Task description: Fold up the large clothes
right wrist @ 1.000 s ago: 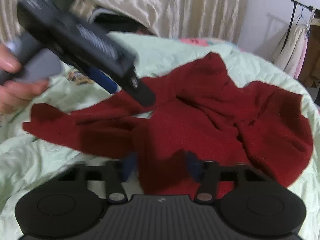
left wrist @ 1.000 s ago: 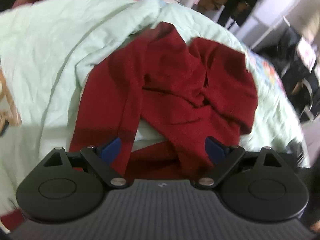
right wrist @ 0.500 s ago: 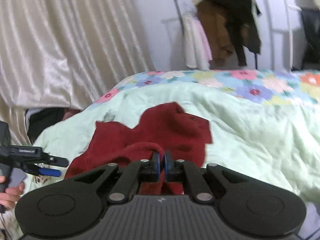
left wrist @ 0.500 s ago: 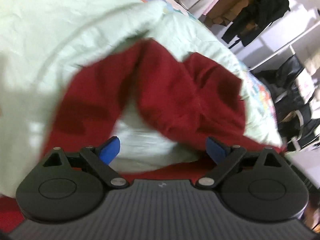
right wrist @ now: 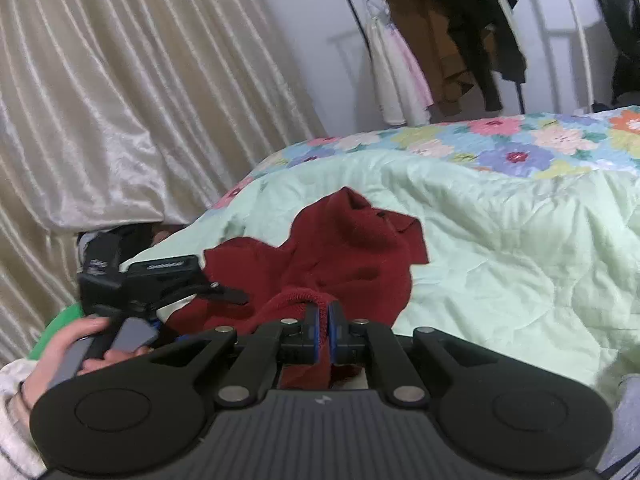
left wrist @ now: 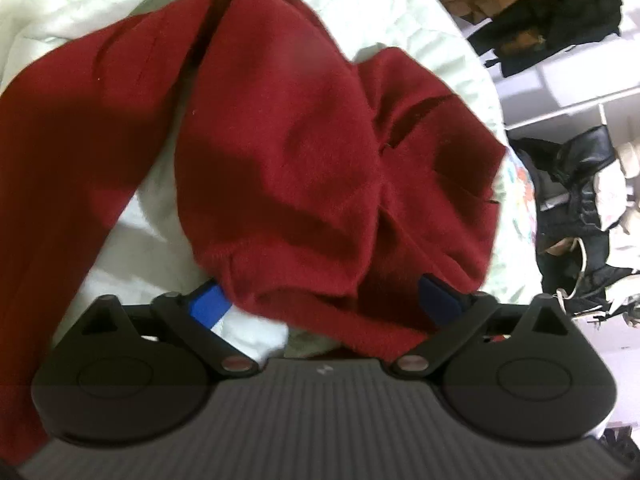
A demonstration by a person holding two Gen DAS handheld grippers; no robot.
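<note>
**Red sweater half grabbed on the bed**

So the red sweater (left wrist: 304, 152) is bunched up on the pale green quilt (right wrist: 500, 240). The right gripper (right wrist: 323, 316) is clamped tight on a ribbed edge of it, fabric pinched right between the blue pads. The left gripper (left wrist: 324, 300) is spread wide, with a fold of sweater drooping into the gap between its fingers but nothing pinched.

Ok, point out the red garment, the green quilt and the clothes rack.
red garment (left wrist: 304, 152), left wrist view, middle of the bunched fabric.
green quilt (right wrist: 520, 240), right wrist view, bare quilted top.
clothes rack (right wrist: 354, 4), right wrist view, left upright pole.
</note>
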